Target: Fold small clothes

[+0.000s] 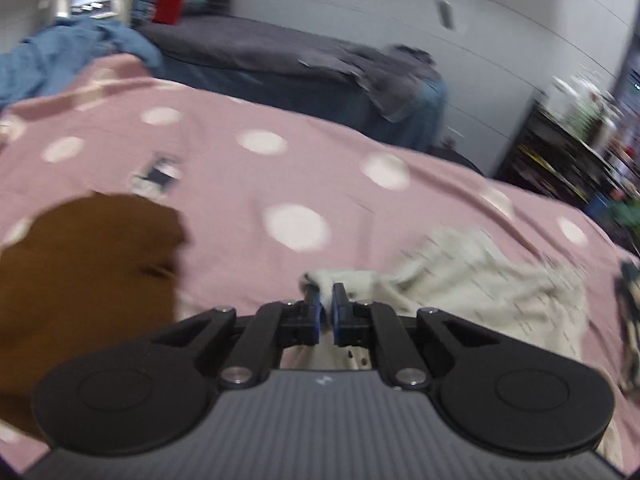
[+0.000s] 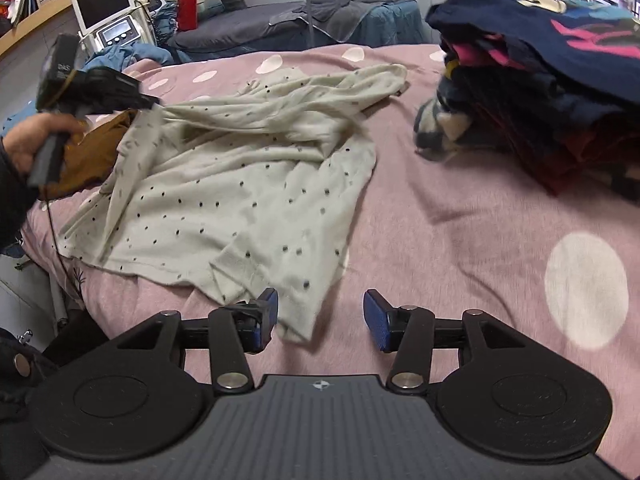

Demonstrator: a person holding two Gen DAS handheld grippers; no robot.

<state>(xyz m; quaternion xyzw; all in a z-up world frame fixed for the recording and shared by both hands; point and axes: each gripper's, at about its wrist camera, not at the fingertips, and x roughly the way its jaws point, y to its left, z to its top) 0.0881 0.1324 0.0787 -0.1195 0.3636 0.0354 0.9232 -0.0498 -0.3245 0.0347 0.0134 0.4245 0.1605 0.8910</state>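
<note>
A cream garment with small dark dots (image 2: 240,184) lies crumpled on the pink spotted bedspread (image 2: 460,240). My left gripper (image 1: 326,300) is shut on an edge of the cream garment (image 1: 480,280) and holds it a little above the bed. In the right wrist view the left gripper (image 2: 154,104) pulls that edge up at the garment's far left. My right gripper (image 2: 320,316) is open and empty, low over the bedspread by the garment's near corner. A brown garment (image 1: 80,264) lies to the left, also seen behind the left gripper in the right wrist view (image 2: 92,152).
A pile of dark clothes (image 2: 540,80) sits on the bed's far right. A second bed with grey covers (image 1: 280,52) stands behind. A blue cloth (image 1: 68,56) lies at the far left. A white device with a screen (image 2: 106,12) stands beyond the bed.
</note>
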